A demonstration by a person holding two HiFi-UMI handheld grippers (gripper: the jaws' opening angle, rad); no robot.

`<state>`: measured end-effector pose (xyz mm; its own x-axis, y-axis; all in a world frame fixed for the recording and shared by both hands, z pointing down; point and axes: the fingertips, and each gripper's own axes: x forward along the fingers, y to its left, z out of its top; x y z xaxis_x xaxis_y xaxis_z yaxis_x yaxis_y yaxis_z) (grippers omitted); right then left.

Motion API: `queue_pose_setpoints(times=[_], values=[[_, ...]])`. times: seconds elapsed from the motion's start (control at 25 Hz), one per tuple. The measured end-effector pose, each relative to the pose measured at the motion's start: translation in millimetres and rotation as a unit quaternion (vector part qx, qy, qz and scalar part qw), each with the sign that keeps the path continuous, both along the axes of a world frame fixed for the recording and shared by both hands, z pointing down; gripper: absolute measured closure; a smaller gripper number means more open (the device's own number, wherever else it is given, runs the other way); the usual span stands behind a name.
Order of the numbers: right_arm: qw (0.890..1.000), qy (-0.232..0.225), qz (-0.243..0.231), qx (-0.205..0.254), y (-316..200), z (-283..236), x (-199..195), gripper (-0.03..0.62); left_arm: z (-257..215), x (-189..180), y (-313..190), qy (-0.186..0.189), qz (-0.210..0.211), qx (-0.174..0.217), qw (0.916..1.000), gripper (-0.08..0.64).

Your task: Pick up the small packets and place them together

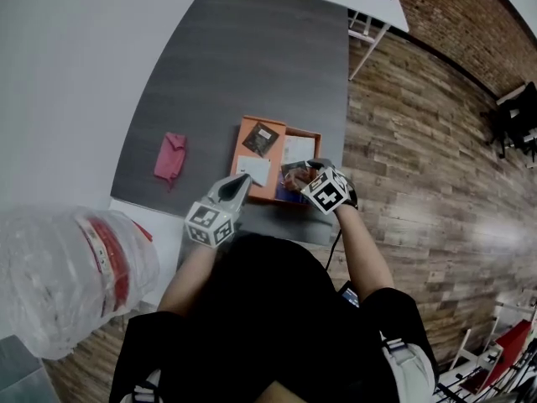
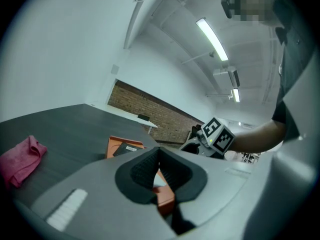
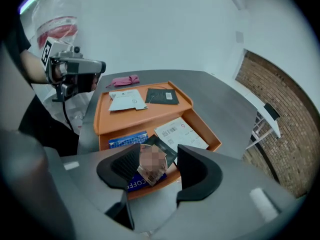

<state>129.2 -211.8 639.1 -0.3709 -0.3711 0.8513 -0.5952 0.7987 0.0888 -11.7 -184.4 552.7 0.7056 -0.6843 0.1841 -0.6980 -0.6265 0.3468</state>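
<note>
Right gripper (image 3: 154, 158) jaws stood apart over the orange tray (image 3: 100, 124), straddling a small packet (image 3: 150, 170), probably to gather it. Left gripper (image 2: 159, 154) pinched together, empty, idle.

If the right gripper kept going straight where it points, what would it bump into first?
Probably the brown packet right between its open jaws, over a blue packet in the orange tray; depth is unclear.
</note>
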Motion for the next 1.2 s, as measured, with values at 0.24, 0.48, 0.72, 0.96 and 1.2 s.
queue_pose_setpoints(times=[0.24,0.48,0.72,0.96,1.2], values=[[0.992,0.065,-0.105,-0.032,20.3,25.1,-3.4,0.301,6.1,1.9,2.2,0.008,-0.007,-0.017,0.9998,0.56],[0.976,0.103,-0.184,-0.061,32.6,43.5,-8.1,0.252,9.8,3.6,3.9,0.012,-0.013,-0.026,0.9995,0.56],[0.966,0.129,-0.209,-0.085,35.6,62.3,-10.7,0.235,16.0,-6.6,5.0,0.01,-0.034,-0.041,0.9985,0.56],[0.961,0.145,-0.21,-0.109,35.6,65.9,-8.7,0.254,19.7,-18.8,6.0,0.008,-0.054,-0.051,0.9972,0.56],[0.965,0.131,-0.206,-0.1,36.7,61.0,-11.1,0.365,20.4,-22.2,6.1,0.01,-0.054,-0.051,0.9972,0.56]])
